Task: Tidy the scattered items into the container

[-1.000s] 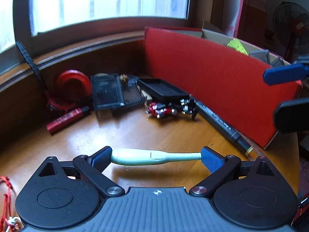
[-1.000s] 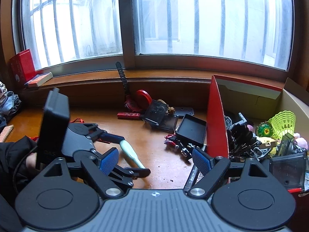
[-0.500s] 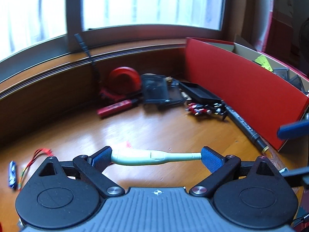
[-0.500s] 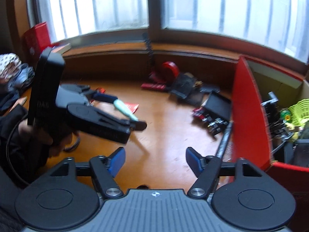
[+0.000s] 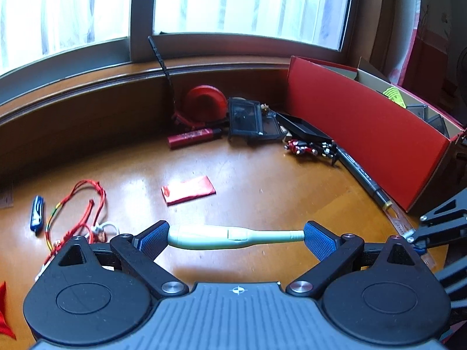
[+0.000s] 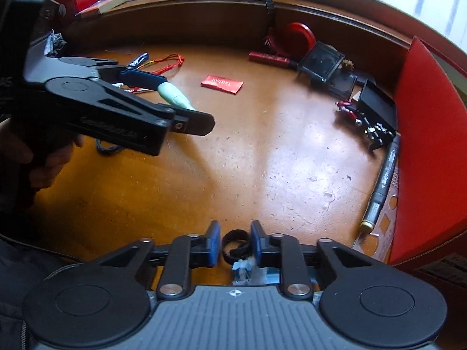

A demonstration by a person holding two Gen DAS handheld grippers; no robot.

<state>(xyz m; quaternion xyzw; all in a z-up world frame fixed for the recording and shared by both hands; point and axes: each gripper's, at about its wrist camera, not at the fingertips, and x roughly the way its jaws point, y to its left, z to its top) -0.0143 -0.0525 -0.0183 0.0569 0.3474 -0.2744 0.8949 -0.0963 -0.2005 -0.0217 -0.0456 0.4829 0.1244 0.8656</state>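
Observation:
My left gripper (image 5: pixel 235 235) is shut on a pale green handle-shaped tool (image 5: pixel 221 235), held endwise between its blue pads above the wooden table; the tool also shows in the right wrist view (image 6: pixel 174 96). My right gripper (image 6: pixel 234 245) has its jaws narrowed around a small black ring (image 6: pixel 233 237) near the table's front edge; contact is unclear. The red-walled cardboard box (image 5: pixel 364 122) stands at the right, with several items inside. Scattered items lie on the table: a red packet (image 5: pixel 188 189), a black marker (image 5: pixel 362 175), a red tube (image 5: pixel 192 137).
Black trays (image 5: pixel 251 119), a red reel (image 5: pixel 204 102) and a small toy figure (image 5: pixel 309 147) lie by the window ledge. Red string (image 5: pixel 84 210) and a blue clip (image 5: pixel 37 213) lie at the left. A perforated ruler (image 6: pixel 388 204) lies along the box wall.
My left gripper has pulled back and turned left with the green tool. My right gripper has tilted down toward the table and its jaws have narrowed around the black ring.

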